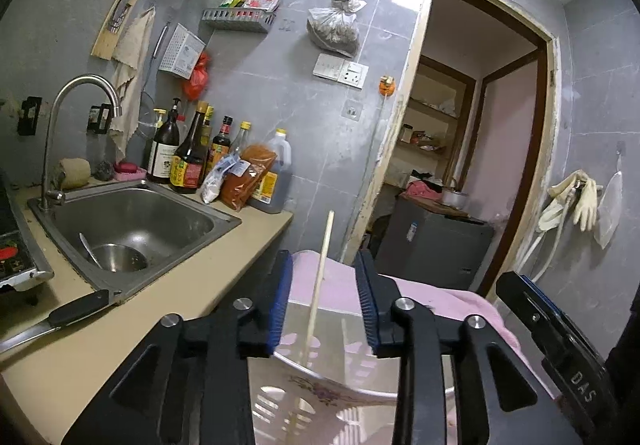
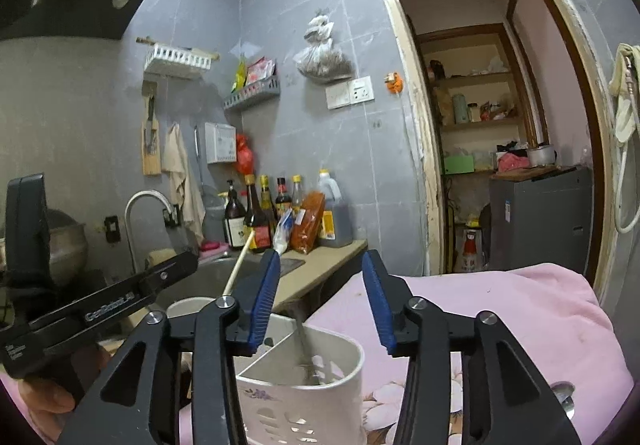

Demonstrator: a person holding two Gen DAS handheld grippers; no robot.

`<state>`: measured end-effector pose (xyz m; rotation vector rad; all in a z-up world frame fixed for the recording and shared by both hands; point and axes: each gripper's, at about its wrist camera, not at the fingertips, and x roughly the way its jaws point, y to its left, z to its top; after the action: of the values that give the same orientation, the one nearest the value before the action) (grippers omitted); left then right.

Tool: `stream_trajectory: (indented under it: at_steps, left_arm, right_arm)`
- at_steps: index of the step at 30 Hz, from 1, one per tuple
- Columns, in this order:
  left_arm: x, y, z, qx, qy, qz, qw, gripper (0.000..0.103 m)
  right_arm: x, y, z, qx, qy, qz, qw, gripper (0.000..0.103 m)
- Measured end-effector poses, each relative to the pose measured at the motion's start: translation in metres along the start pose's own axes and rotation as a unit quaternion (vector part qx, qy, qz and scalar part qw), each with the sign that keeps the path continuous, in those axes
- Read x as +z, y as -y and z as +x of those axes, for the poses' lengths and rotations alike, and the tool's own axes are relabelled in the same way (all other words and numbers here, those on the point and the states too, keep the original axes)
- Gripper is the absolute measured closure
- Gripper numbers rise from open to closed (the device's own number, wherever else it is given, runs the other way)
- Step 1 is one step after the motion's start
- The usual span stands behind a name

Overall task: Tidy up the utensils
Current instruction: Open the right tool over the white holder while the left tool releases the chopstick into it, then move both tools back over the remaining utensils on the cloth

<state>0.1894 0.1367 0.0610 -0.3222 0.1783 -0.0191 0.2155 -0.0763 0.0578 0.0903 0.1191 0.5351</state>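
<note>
Left gripper spread, chopstick standing free between its pads, leaning toward 12 o'clock inside the utensil holder; right gripper also spread above a metal utensil, apparently both just dropped in

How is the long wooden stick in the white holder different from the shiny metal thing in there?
The wooden chopstick is pale, thin and straight; the metal utensil is grey and shiny. The chopstick leans far out above the rim of the utensil holder; the metal utensil sits lower, mostly inside. They stand in different compartments, split by a divider. Both rest in the same holder, and neither gripper touches them.
</note>
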Motion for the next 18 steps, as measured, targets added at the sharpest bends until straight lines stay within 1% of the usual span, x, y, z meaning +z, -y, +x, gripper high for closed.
stream_trajectory:
  at_steps: [1,2,3,5,6,7,11,15,18]
  left_arm:
    - [0.0,0.002,-0.002,0.0,0.0,0.001,1.0,0.064]
    - [0.002,0.004,-0.005,0.002,0.003,0.001,1.0,0.061]
    - [0.003,0.007,-0.009,0.0,0.007,0.001,1.0,0.054]
    - [0.004,0.013,-0.017,-0.007,0.022,0.001,0.9997,0.04]
    - [0.005,0.016,-0.021,-0.01,0.029,0.002,0.9995,0.036]
    - [0.006,0.019,-0.023,-0.012,0.033,0.003,0.9994,0.031]
    - [0.007,0.034,-0.032,-0.027,0.047,0.012,0.9985,0.025]
    - [0.005,0.043,-0.034,-0.043,0.043,0.014,0.998,0.024]
    - [0.0,0.056,-0.038,-0.057,0.046,0.026,0.997,0.022]
  right_arm:
    - [0.003,0.002,-0.004,-0.005,0.005,0.003,1.0,0.051]
    - [0.005,0.005,-0.007,-0.009,0.009,0.006,1.0,0.048]
    - [0.007,0.007,-0.012,-0.013,0.014,0.008,1.0,0.046]
    - [0.012,0.013,-0.023,-0.022,0.021,0.009,0.999,0.032]
    - [0.015,0.016,-0.03,-0.027,0.028,0.009,0.999,0.029]
    - [0.017,0.018,-0.035,-0.03,0.033,0.008,0.999,0.027]
    - [0.025,0.031,-0.063,-0.056,0.056,-0.003,0.997,0.02]
    - [0.028,0.046,-0.087,-0.079,0.065,-0.006,0.995,0.017]
    - [0.029,0.056,-0.106,-0.102,0.079,-0.009,0.992,0.005]
